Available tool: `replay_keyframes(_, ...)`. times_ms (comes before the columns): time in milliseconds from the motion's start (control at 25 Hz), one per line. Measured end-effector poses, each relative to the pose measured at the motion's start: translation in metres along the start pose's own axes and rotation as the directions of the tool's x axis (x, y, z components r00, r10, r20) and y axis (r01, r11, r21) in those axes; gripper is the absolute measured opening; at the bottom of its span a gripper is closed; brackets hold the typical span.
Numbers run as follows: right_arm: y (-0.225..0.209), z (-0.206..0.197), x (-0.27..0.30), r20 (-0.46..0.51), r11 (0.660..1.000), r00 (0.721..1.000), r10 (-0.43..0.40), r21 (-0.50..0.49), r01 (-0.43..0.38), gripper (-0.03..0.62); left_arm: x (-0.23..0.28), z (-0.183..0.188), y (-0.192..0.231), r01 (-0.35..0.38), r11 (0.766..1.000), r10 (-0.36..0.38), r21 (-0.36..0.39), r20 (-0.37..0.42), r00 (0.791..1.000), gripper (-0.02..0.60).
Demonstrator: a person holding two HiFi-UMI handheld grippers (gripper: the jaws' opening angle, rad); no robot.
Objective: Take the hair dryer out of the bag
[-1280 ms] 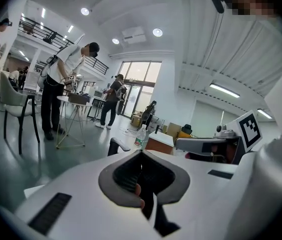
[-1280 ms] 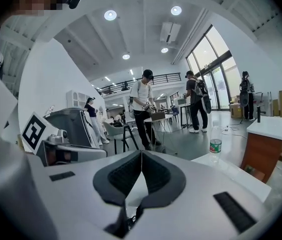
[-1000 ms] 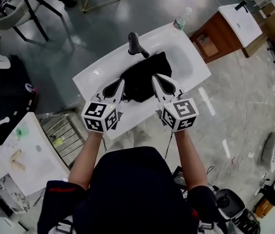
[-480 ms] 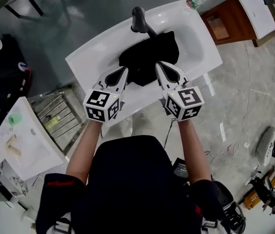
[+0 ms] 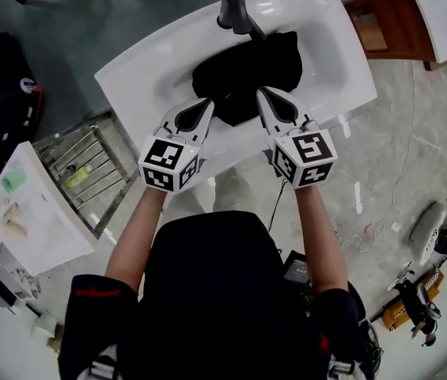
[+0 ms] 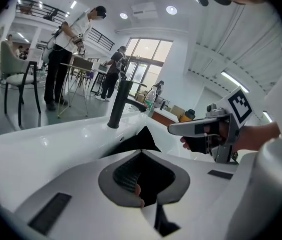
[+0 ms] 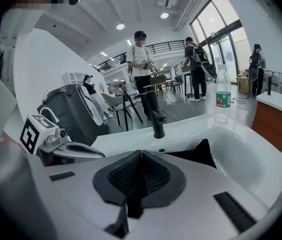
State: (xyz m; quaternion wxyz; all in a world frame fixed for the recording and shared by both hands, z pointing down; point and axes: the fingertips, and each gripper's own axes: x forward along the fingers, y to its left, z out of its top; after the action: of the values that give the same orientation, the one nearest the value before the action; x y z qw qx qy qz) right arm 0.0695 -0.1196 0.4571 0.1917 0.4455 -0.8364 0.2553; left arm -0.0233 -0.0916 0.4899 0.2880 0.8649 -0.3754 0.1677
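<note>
Bag (image 5: 247, 77) in sink (image 5: 140, 85), contents hidden

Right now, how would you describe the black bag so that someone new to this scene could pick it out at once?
Find the long white sink in the middle of the head view. The bag lies inside its basin, just below the dark faucet. It is the only soft, crumpled black thing against all that glossy white, while the faucet is rigid and upright.

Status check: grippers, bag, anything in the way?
Left gripper shut, empty; right gripper shut, empty; both at near side of black bag. Bag lies in sink, hair dryer not in sight. Faucet behind bag; nothing between grippers and bag.
</note>
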Motion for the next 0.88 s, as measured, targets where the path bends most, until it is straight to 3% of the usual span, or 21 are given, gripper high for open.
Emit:
replay_keyframes(520,-0.005,-0.044,0.035,-0.125,1.000,0.992,0.016,-0.003,-0.017,0.034,0.013,-0.027,0.013,-0.031,0.997,0.030,-0.066,-0.029,0.999,0.012)
replay_keyframes(880,0.006,-0.068,0.061,-0.239,0.996,0.970,0.044,-0.069,-0.062,0.037,0.014,-0.033,0.021,-0.057,0.995,0.054,-0.088,-0.033,0.998,0.012)
